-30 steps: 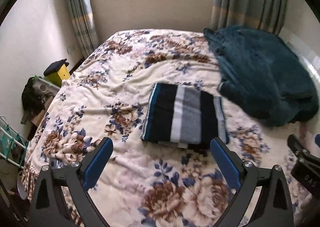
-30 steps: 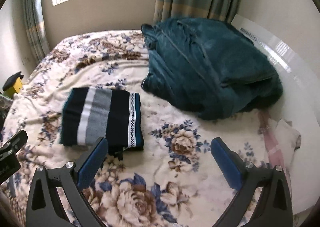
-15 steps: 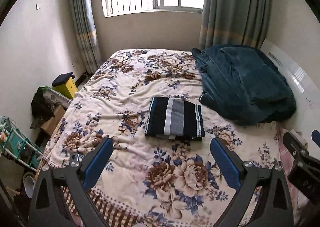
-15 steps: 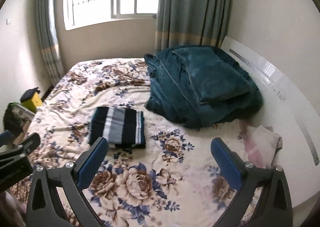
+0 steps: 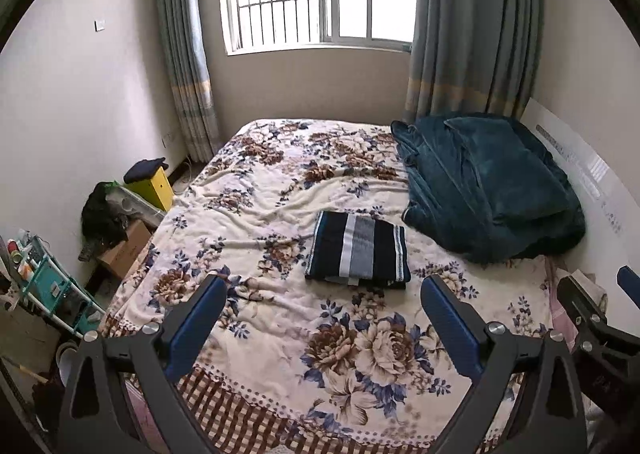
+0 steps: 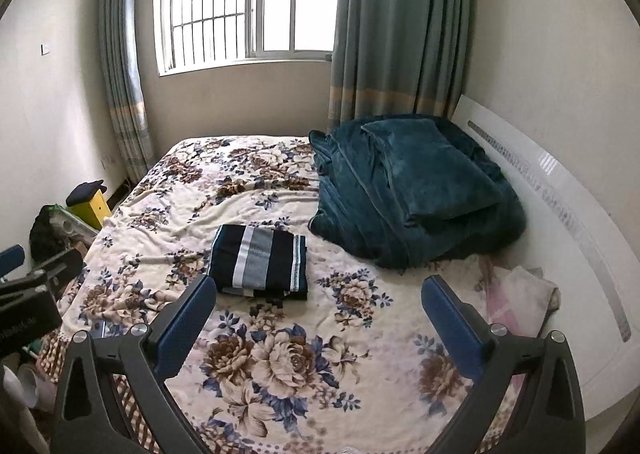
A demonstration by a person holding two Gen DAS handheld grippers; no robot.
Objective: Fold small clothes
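Note:
A folded striped garment (image 5: 358, 250) (image 6: 260, 262), dark navy with white and grey bands, lies flat in the middle of the floral bed cover (image 5: 280, 181) (image 6: 192, 181). My left gripper (image 5: 322, 320) hovers well back from it over the bed's near edge, open with nothing between its blue pads. My right gripper (image 6: 318, 320) is likewise open and empty, held back from the garment, which sits just beyond its left finger (image 6: 188, 318). Each gripper shows at the edge of the other's view.
A heaped teal blanket (image 5: 488, 185) (image 6: 408, 189) fills the bed's far right beside a white headboard (image 6: 560, 213). Pink cloth (image 6: 520, 294) lies near the right edge. A yellow box (image 5: 154, 185), cardboard box and teal rack (image 5: 44, 286) stand on the floor left.
Both grippers have pulled back and up from the folded garment, which now looks smaller and farther. The window and more of the room have come into view. The garment has not moved.

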